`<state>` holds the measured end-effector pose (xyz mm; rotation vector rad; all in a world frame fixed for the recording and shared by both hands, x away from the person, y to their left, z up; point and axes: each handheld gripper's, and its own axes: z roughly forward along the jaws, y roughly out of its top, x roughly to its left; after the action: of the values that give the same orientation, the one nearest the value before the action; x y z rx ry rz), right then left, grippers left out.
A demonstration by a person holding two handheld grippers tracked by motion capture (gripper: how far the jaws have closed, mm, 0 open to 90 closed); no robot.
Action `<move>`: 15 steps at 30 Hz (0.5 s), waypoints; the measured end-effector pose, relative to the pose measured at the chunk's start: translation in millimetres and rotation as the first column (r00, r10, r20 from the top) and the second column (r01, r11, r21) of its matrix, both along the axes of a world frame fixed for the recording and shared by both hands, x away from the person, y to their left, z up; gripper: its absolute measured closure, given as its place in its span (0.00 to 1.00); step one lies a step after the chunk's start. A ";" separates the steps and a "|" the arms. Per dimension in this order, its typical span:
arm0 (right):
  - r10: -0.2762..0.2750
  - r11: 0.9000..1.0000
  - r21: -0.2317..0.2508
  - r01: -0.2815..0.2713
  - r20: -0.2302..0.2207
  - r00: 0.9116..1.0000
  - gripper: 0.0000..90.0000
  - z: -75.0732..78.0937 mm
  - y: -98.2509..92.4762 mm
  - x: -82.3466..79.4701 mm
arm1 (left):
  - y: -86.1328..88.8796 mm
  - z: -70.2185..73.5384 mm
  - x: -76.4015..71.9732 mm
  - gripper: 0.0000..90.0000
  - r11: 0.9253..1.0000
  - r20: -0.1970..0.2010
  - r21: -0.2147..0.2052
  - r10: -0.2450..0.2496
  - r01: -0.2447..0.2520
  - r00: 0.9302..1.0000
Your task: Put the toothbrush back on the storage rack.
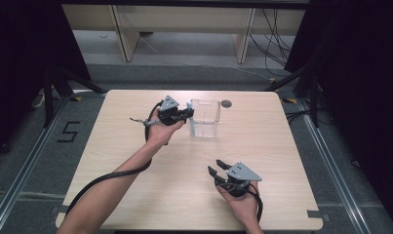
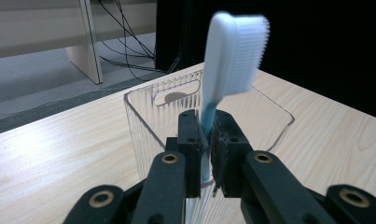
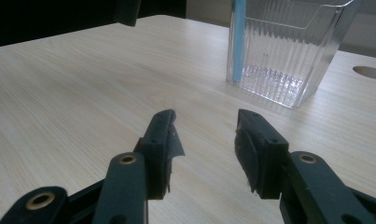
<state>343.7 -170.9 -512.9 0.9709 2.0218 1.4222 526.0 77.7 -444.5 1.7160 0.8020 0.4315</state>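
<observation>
A white and blue toothbrush (image 2: pixel 234 51) stands upright, bristle head up, with its blue handle (image 3: pixel 238 37) down inside a clear ribbed container (image 1: pixel 205 119). My left gripper (image 2: pixel 205 119) is shut on the handle just above the container's near rim (image 2: pixel 143 93). In the high view my left gripper (image 1: pixel 189 114) sits at the container's left side, mid-table toward the far edge. My right gripper (image 1: pixel 217 165) rests low at the front right, open with nothing between its jaws, and its own view has it (image 3: pixel 204 116) pointing at the container (image 3: pixel 288 51).
The light wooden table (image 1: pixel 135 161) has a round cable hole (image 1: pixel 226 103) just behind the container. Black cables trail from both grippers over the table's front edge. Dark curtains and stand legs flank the table; a bench stands beyond it.
</observation>
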 end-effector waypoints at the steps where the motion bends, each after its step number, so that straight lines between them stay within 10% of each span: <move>1: 0.000 1.000 -0.001 0.000 0.000 1.000 0.64 -0.1 0.0 0.0 | 0.0 0.1 -0.2 0.89 1.000 -0.004 -0.002 0.000 0.000 1.000; 15: 0.001 1.000 0.021 -0.001 0.000 1.000 0.64 -0.9 -0.7 0.3 | 13.7 -1.8 -17.7 0.54 1.000 0.017 -0.016 -0.004 0.004 1.000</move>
<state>344.0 -171.6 -513.8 0.9781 2.0115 1.4470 508.3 91.4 -446.4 1.6972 0.7876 0.4352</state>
